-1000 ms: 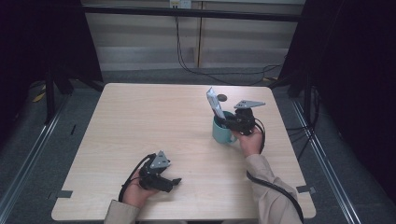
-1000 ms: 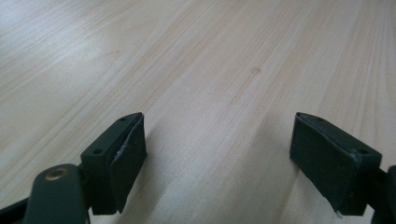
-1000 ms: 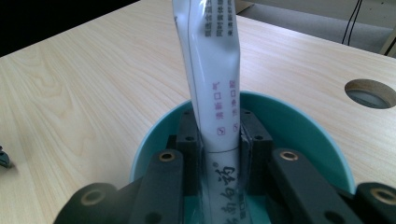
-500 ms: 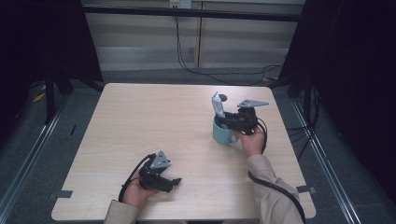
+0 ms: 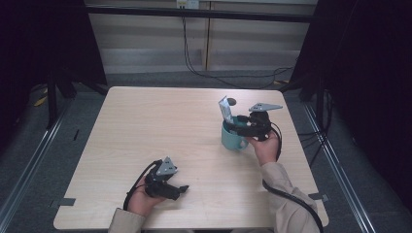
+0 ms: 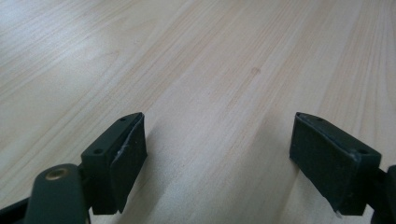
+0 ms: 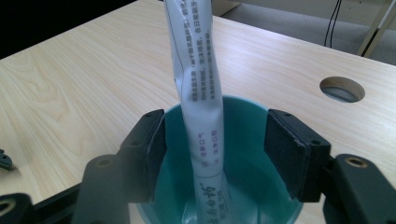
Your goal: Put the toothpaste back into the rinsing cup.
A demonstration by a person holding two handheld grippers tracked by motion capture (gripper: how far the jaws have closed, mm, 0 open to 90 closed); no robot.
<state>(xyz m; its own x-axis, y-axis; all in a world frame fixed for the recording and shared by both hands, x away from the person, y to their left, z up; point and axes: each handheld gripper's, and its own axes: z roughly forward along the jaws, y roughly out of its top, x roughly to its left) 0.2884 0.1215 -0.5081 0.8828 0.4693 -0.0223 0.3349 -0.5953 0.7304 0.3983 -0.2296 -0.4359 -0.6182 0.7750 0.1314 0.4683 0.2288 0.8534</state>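
The teal mug [image 5: 234, 137] stood right of centre on the table [image 5: 145, 126], a white sachet [image 7: 200, 88] upright inside. The right gripper [image 7: 215, 149], jaws just opened, straddled the sachet untouched. The left gripper [image 6: 217, 158] rested spread, empty.

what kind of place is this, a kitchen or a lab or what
Most likely a lab or recording workspace, not a kitchen: a bare pale wooden table ringed by black curtains, with loose black cables on the grey floor behind. The teal ceramic mug holding a white paper sachet looks like a prop.
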